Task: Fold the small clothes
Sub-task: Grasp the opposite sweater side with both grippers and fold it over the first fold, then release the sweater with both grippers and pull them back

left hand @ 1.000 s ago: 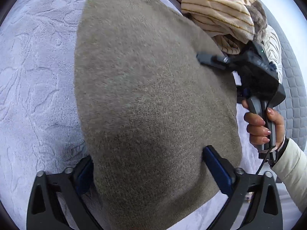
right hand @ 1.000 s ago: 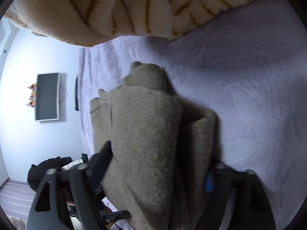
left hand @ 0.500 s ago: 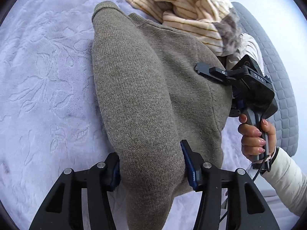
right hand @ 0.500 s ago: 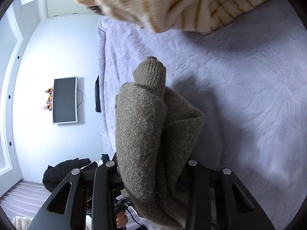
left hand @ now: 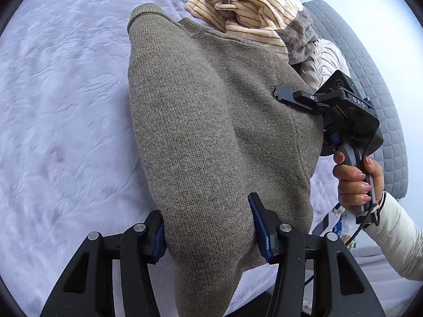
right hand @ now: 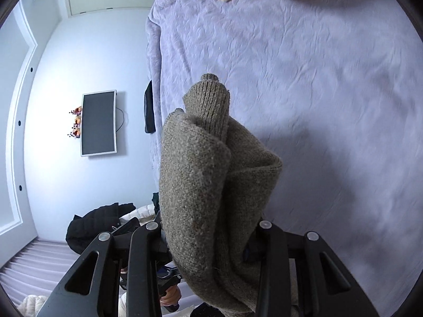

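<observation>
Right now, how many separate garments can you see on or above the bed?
3 at least: the olive sweater held up by both tongs, the striped fleece piece heaped behind it, and a cream garment beside that. More may be hidden.

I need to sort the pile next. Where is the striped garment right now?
In the left wrist view the striped garment lies bunched at the top, on the lilac bedspread, just beyond the far edge of the held grey sweater.

Cool, even daylight; soft shadow beside sweater (right hand: 211,179) on bedspread (right hand: 317,84); heavy fisheye bend, dark corners, slight blur.
</observation>
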A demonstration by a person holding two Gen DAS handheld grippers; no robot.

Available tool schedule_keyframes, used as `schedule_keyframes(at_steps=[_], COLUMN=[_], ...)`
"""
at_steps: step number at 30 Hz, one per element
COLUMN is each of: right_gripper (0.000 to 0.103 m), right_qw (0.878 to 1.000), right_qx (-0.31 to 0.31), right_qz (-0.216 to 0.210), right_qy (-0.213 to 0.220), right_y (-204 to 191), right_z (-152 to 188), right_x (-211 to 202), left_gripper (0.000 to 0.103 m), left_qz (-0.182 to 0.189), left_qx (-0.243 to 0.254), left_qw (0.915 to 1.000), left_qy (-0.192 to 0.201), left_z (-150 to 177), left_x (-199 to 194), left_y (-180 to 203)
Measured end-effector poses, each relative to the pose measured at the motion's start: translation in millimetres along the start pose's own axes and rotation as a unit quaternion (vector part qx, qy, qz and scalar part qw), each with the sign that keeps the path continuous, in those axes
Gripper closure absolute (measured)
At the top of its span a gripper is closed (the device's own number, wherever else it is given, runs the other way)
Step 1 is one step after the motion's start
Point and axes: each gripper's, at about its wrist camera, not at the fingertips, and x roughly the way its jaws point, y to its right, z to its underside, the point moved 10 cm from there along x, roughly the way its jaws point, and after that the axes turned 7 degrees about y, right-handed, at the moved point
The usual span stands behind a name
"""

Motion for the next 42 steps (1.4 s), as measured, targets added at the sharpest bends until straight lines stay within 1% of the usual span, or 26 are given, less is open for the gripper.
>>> schedule_keyframes(at_steps=[2,4,5,7,8,10,12,13,14,15,17,20,22,23,24,25,28,31,33,34,35,37,38,39,40,42], right_gripper=[0.064,0.064,0.064,0.064,0.064,0.064,0.061,0.060,0.055,0.043,0.039,0.039,0.039,0.042,0.053,0.058,0.058,0.058,0.058,0.058,0.058,0.059,0.067,0.091,0.095,0.095], right_qw=[1.000,1.000,1.000,1.000,0.999,0.997,0.991,0.987,0.984,0.980,0.969,0.966,0.960,0.958,0.958,0.960,0.968,0.967,0.968,0.969,0.970,0.977,0.980,0.981,0.981,0.977], right_qx=[0.000,0.003,0.005,0.003,0.000,-0.009,-0.029,-0.034,-0.036,-0.036,-0.036,-0.039,-0.057,-0.065,-0.071,-0.074,-0.085,-0.096,-0.079,-0.067,-0.052,-0.021,-0.013,-0.008,-0.008,-0.032], right_qz=[-0.002,-0.003,-0.002,0.012,0.028,0.068,0.128,0.150,0.169,0.191,0.242,0.254,0.274,0.279,0.279,0.270,0.237,0.229,0.223,0.222,0.219,0.193,0.183,0.181,0.183,0.206], right_qy=[-0.005,-0.012,-0.016,-0.025,-0.029,-0.039,-0.041,-0.038,-0.035,-0.029,-0.011,0.003,0.008,0.011,0.012,0.011,-0.019,-0.061,-0.082,-0.087,-0.090,-0.084,-0.076,-0.067,-0.063,-0.052], right_y=[-0.9,-1.4,4.8,11.4,17.2,30.3,51.0,58.6,67.0,74.9,87.9,85.5,79.8,75.9,70.8,63.8,42.6,35.6,45.2,50.7,55.5,61.3,63.9,65.4,66.6,67.2], right_z=[14.3,29.6,35.7,44.2,46.7,51.6,51.4,51.9,48.8,43.4,34.2,31.8,33.6,36.8,46.1,54.3,90.9,133.1,157.8,164.0,168.7,172.0,171.1,167.5,163.7,155.9], right_x=[-0.6,8.4,9.3,20.7,27.8,41.6,51.7,53.0,52.1,49.2,33.0,9.6,-7.3,-16.0,-22.3,-25.9,-25.1,-22.4,-17.8,-14.6,-11.5,-6.6,-5.6,-4.6,-4.9,-5.5], left_gripper=[0.048,0.048,0.048,0.048,0.048,0.048,0.039,0.036,0.034,0.034,0.034,0.034,0.034,0.034,0.034,0.034,0.034,0.034,0.034,0.034,0.034,0.034,0.034,0.034,0.034,0.034], left_qz=[-0.005,-0.013,-0.019,-0.048,-0.077,-0.106,-0.113,-0.114,-0.116,-0.117,-0.125,-0.149,-0.162,-0.168,-0.175,-0.186,-0.204,-0.207,-0.210,-0.211,-0.213,-0.217,-0.220,-0.223,-0.224,-0.222], left_qx=[-0.002,-0.006,-0.009,-0.003,-0.001,-0.009,-0.027,-0.034,-0.040,-0.042,-0.040,-0.044,-0.050,-0.050,-0.047,-0.043,-0.037,-0.032,-0.028,-0.025,-0.022,-0.012,-0.010,-0.008,-0.009,-0.014], left_qw=[1.0000,0.9999,0.9997,0.9987,0.9969,0.9939,0.9930,0.9927,0.9923,0.9921,0.9913,0.9878,0.9852,0.9842,0.9832,0.9815,0.9784,0.9778,0.9771,0.9770,0.9767,0.9758,0.9750,0.9741,0.9739,0.9741], left_qy=[-0.004,-0.009,-0.013,-0.016,-0.020,-0.028,-0.023,-0.020,-0.018,-0.015,-0.009,0.010,0.021,0.022,0.021,0.015,0.001,-0.007,-0.015,-0.017,-0.018,-0.024,-0.028,-0.034,-0.037,-0.042], left_z=[14.5,28.5,35.3,47.9,55.5,65.7,71.4,72.3,73.3,72.8,73.2,71.5,67.3,65.0,65.8,68.0,70.4,79.6,86.0,87.4,87.8,92.5,94.1,97.7,100.2,106.9], left_x=[-9.7,-13.9,-14.4,-11.6,-7.2,-1.7,-0.5,-2.4,-6.2,-10.6,-21.7,-43.7,-52.3,-53.0,-54.2,-53.7,-45.3,-42.4,-39.5,-38.4,-36.9,-33.9,-31.6,-29.6,-26.6,-23.1], left_y=[-6.9,-16.1,-22.5,-38.0,-50.3,-67.4,-79.9,-82.9,-85.2,-85.2,-86.4,-91.7,-92.5,-91.5,-92.3,-93.5,-90.1,-87.3,-84.0,-82.4,-80.3,-78.7,-78.5,-80.2,-79.1,-82.8])
